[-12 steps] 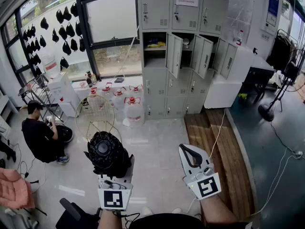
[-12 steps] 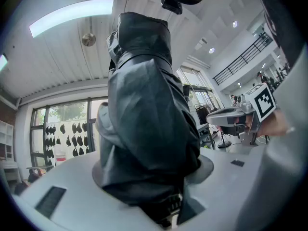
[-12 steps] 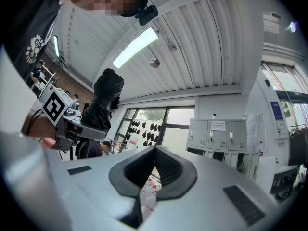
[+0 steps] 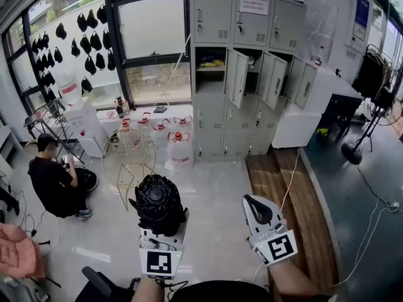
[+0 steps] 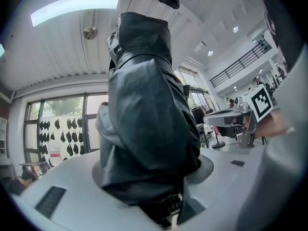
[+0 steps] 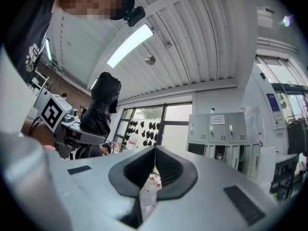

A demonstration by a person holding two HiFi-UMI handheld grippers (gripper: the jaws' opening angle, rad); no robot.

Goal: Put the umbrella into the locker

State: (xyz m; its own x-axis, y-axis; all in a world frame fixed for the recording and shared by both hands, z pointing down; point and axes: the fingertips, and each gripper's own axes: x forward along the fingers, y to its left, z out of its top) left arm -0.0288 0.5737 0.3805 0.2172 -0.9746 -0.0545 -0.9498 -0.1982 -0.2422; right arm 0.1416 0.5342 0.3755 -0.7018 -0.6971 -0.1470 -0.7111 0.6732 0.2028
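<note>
A folded black umbrella [image 4: 157,201] stands upright in my left gripper [image 4: 161,226], whose jaws are shut on its lower end. In the left gripper view the umbrella [image 5: 144,129] fills the middle and hides what lies ahead. My right gripper [image 4: 257,211] is shut and holds nothing; its pads [image 6: 155,170] meet. From the right gripper view I see the umbrella [image 6: 102,105] off to the left. The grey lockers [image 4: 242,74] stand ahead against the wall, several doors open in the second row.
A person [image 4: 55,181] sits on the floor at the left. A round wire frame [image 4: 129,156] and water bottles [image 4: 178,145] stand in front of the window. A wooden platform [image 4: 283,194] and a trailing cable lie to the right; a fan [image 4: 352,153] stands further right.
The view has shifted slightly toward the lockers. Both grippers sit a little further right in the view; the umbrella stays held in the left one.
</note>
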